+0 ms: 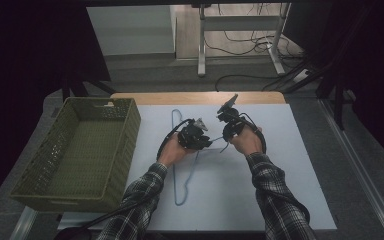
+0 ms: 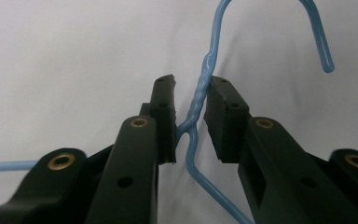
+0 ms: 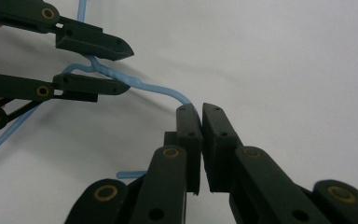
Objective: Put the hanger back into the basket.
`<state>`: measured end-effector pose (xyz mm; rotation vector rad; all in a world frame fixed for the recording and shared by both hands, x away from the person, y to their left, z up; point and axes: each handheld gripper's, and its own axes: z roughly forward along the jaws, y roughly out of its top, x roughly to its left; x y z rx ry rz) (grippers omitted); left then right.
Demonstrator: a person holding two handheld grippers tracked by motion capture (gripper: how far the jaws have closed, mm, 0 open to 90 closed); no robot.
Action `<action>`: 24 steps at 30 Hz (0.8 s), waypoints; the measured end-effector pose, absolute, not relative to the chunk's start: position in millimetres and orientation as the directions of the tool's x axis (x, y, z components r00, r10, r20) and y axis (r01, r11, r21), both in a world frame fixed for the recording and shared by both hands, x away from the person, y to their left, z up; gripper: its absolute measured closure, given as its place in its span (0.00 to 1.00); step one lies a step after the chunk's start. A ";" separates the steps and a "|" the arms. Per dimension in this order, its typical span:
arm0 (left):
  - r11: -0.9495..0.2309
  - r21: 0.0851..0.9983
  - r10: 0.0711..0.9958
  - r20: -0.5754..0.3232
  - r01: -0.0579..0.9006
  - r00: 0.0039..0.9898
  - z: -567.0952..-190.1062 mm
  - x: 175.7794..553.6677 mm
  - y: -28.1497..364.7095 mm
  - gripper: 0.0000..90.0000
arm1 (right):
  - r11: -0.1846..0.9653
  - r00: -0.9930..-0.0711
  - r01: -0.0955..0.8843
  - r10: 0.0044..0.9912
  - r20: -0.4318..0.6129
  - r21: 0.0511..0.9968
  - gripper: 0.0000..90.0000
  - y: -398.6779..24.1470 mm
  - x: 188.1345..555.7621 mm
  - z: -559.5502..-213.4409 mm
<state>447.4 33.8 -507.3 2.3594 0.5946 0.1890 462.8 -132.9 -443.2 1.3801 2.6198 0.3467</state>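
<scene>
Slip risk first: blue wire hanger [image 1: 182, 170] lies flat on the white worktop [image 1: 280, 190], just right of the basket, and both grippers are at its neck/hook end. Right gripper [image 3: 200, 112] has its fingers [image 3: 219, 135] nearly closed on the hook's curve, holding the wire w/ only the tips. Left gripper [image 2: 190, 100] has fingers [image 2: 226, 119] narrowly apart around the twisted neck; one pad looks to touch the wire, the other stands off, so no real clamp there yet.

Judged from that: thin round wire + tip-only hold means the hook could rotate or pop out if the right hand lifts or twists before the left closes. If left closes off-centre, the twist may skate along the pads & the hanger swings. Grippers are v. close together, so their tips could knock.

Green woven basket [image 1: 77, 150] sits at the worktop's left edge, apart from the hanger; nothing seen inside it.
</scene>
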 end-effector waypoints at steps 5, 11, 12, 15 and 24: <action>-0.710 0.633 0.404 0.009 0.308 0.915 -502.1 446.8 32.9 0.89 | 0.551 -0.567 0.785 0.823 -0.028 0.284 0.95 -132.9 463.0 -442.1; -0.707 0.630 0.382 -0.043 0.321 0.923 -498.2 448.9 34.1 0.96 | 0.537 -0.565 0.788 0.825 0.006 0.300 0.85 -133.9 463.9 -439.7; -0.707 0.630 0.382 -0.043 0.321 0.923 -498.2 448.9 34.1 0.96 | 0.537 -0.565 0.788 0.825 0.006 0.300 0.85 -133.9 463.9 -439.7; -0.701 0.627 0.386 -0.068 0.340 0.920 -497.3 450.1 35.2 0.96 | 0.538 -0.568 0.786 0.823 0.013 0.306 0.75 -134.1 463.1 -438.9; -0.683 0.624 0.413 -0.098 0.379 0.905 -487.6 450.9 37.0 0.96 | 0.495 -0.561 0.778 0.825 0.073 0.387 0.49 -143.5 462.3 -431.1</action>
